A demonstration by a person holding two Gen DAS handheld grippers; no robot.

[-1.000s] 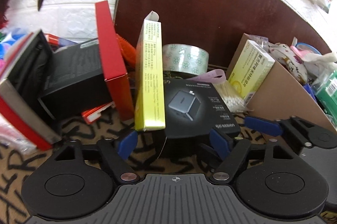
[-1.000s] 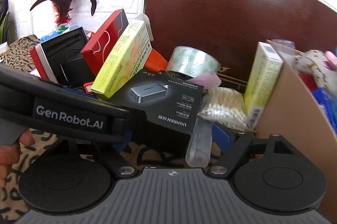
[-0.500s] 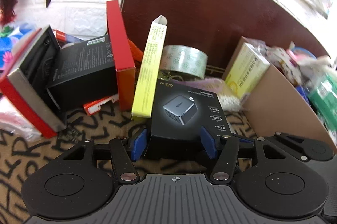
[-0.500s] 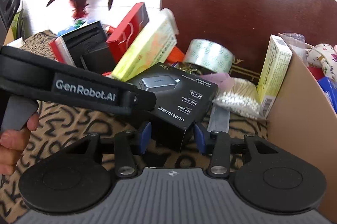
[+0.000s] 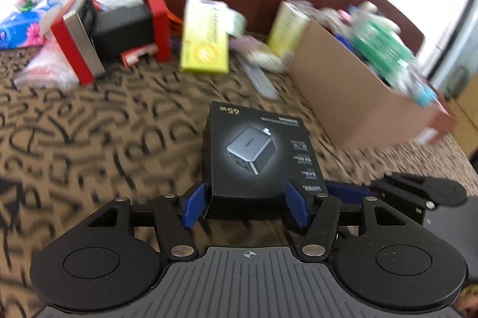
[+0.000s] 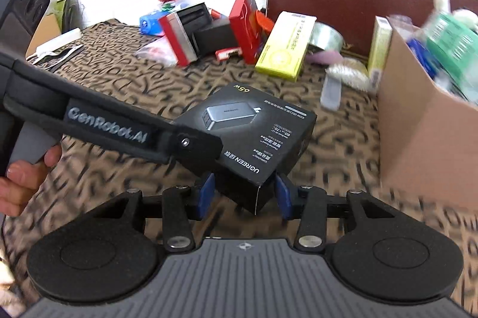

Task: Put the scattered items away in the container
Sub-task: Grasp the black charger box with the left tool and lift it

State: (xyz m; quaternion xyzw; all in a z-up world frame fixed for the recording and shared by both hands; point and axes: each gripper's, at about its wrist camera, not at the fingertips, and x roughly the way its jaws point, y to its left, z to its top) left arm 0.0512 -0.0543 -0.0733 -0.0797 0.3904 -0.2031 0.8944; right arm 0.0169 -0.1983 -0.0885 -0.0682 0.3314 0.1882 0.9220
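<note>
Both hand-held grippers, left [image 5: 245,206] and right [image 6: 243,195], pinch the charger box [image 5: 260,153]; carton [image 5: 352,96] contents blurred.

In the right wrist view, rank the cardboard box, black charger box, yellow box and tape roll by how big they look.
1. cardboard box, though cut off at the edge
2. black charger box, enlarged by being nearest the camera
3. yellow box
4. tape roll, partly hidden

Bare patterned cloth [image 6: 125,85] lies open ahead; cardboard box [image 6: 418,120] walls the right side
</note>
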